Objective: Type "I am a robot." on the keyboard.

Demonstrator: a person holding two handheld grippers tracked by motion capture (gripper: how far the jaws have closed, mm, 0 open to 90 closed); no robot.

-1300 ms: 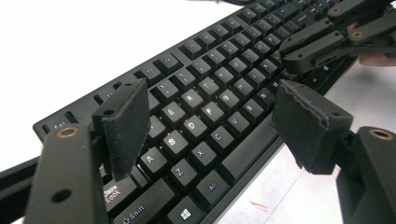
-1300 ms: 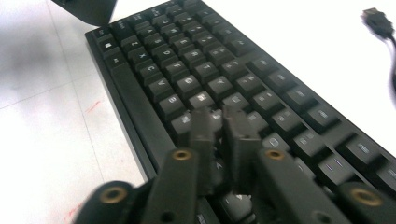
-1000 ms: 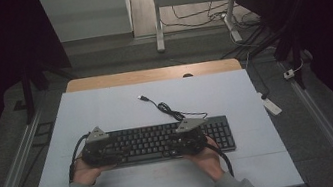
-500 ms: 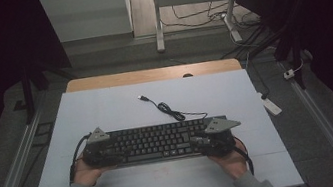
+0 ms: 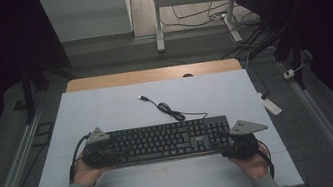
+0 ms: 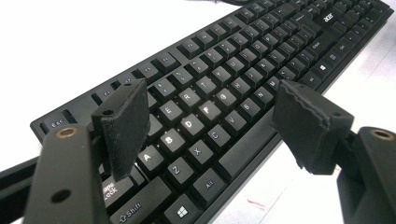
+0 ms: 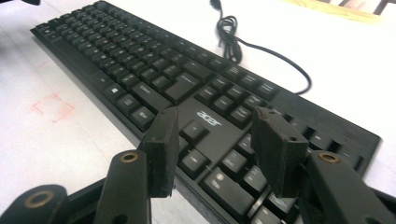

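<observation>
right hand-held gripper [image 5: 229, 145]: slid along the keyboard [image 5: 167, 141] from near its middle out to its right end | jaws: have just been opening, now parted above the arrow keys, nothing clamped between them | right hand [image 5: 252, 163]: moved with it, farther from the left hand-held gripper [image 5: 106, 156]

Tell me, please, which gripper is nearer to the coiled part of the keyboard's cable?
Right. The right gripper sits at the keyboard's right end, below and right of the cable coil; the left gripper is at the keyboard's left end, somewhat farther off.
</observation>
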